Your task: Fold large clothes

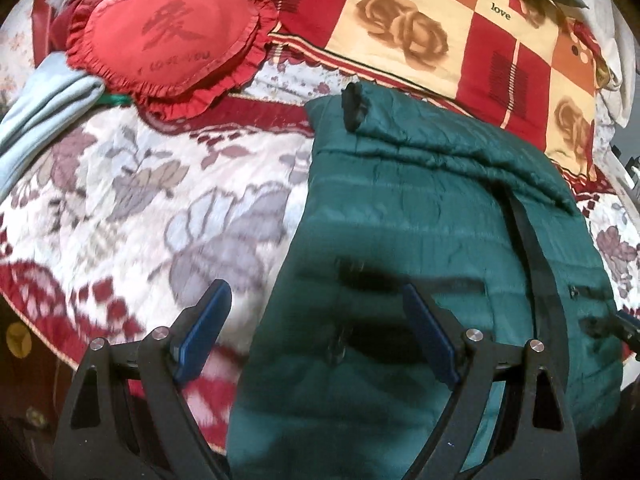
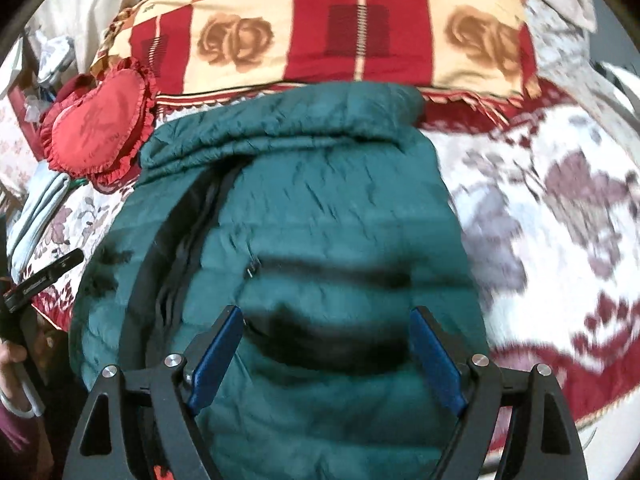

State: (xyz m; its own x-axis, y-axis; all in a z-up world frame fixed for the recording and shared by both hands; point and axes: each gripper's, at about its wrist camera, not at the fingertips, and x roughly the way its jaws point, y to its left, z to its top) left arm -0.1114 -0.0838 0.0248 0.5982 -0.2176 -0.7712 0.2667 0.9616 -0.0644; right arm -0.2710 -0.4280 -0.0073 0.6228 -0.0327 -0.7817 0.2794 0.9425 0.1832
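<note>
A dark green quilted puffer jacket (image 1: 420,232) lies flat on the bed, its far end folded over and a black zipper strip running along it. It also shows in the right wrist view (image 2: 320,216). My left gripper (image 1: 316,320) is open and empty, hovering over the jacket's left edge near the near end. My right gripper (image 2: 326,344) is open and empty, hovering over the jacket's near middle. The left gripper's tip (image 2: 44,276) shows at the left edge of the right wrist view.
The floral white and red bedspread (image 1: 152,200) covers the bed. A red heart-shaped frilled pillow (image 1: 168,40) and a pale blue folded cloth (image 1: 44,104) lie at the far left. A checked rose-pattern quilt (image 1: 440,36) lies behind the jacket.
</note>
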